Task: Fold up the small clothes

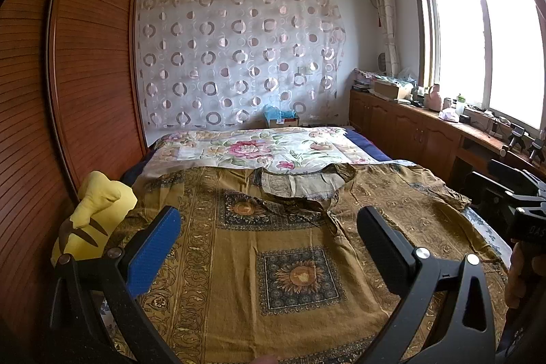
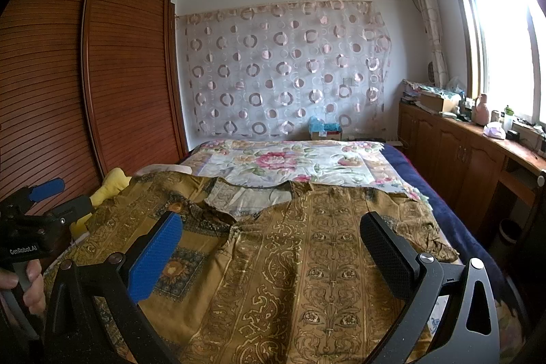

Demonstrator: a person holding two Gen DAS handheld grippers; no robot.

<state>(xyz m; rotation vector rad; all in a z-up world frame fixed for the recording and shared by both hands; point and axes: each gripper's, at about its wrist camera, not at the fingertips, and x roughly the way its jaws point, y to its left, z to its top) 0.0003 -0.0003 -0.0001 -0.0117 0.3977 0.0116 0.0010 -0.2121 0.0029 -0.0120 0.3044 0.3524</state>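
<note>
Bedroom light comes from a window at three o'clock, and a floral bedspread (image 1: 259, 149) covers the bed up to a circle-patterned curtain (image 1: 239, 57) at twelve o'clock. Spread flat across the near half lies the task's garment, an ochre patterned shirt (image 1: 273, 248), collar toward twelve o'clock, sleeves out at nine and three.

Both tongs hover released, gripping nothing: the left gripper (image 1: 269, 227) over the shirt's left chest, the right gripper (image 2: 273, 234) over its right front panel.

Risks, as I judge them: the thin cloth could bunch if a finger catches one layer only, giving a crooked fold. A sleeve dragged toward nine o'clock could snag the yellow plush toy (image 1: 102, 207) beside it.

Containers: a cardboard box (image 2: 326, 133) at twelve o'clock holds something blue; another box (image 1: 392, 89) on the sideboard at two o'clock has unclear contents.
</note>
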